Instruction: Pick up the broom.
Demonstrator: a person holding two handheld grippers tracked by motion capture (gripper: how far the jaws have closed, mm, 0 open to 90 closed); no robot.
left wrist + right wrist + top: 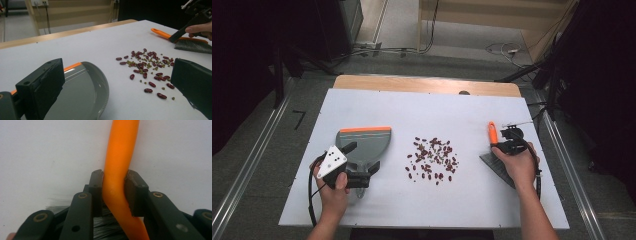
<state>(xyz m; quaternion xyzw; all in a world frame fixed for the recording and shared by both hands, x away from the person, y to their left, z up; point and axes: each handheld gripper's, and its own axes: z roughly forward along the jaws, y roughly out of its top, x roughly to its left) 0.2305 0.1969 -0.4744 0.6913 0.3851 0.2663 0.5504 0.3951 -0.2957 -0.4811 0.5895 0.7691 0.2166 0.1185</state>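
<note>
The right gripper point(113, 191) has its two black jaws pressed together on the orange handle of the brush point(120, 157), pinching it near the bend where the handle meets the grey bristle head. That is a sound place to hold: the handle looks like smooth, stiff plastic, light enough for a single pinch, but probably slippery, so a grip close to the head should keep the brush from swivelling when the bristles drag. The bristles are soft and will splay under pressure, so light sweeping strokes seem wiser than pushing down hard. In the high view the brush point(493, 134) lies at the right side of the white table point(377, 100), apart from the beans point(432, 159) scattered in the middle.

The left gripper point(362, 170) stands with its jaws spread, at the handle end of the grey dustpan point(364, 145), which sits to the left of the beans with its orange-edged lip facing away from the person. Whether the jaws touch the dustpan handle is hard to tell from these angles. The dustpan is rigid and light, and may slide on the smooth tabletop. The beans are small, hard and round, likely to roll and scatter.
</note>
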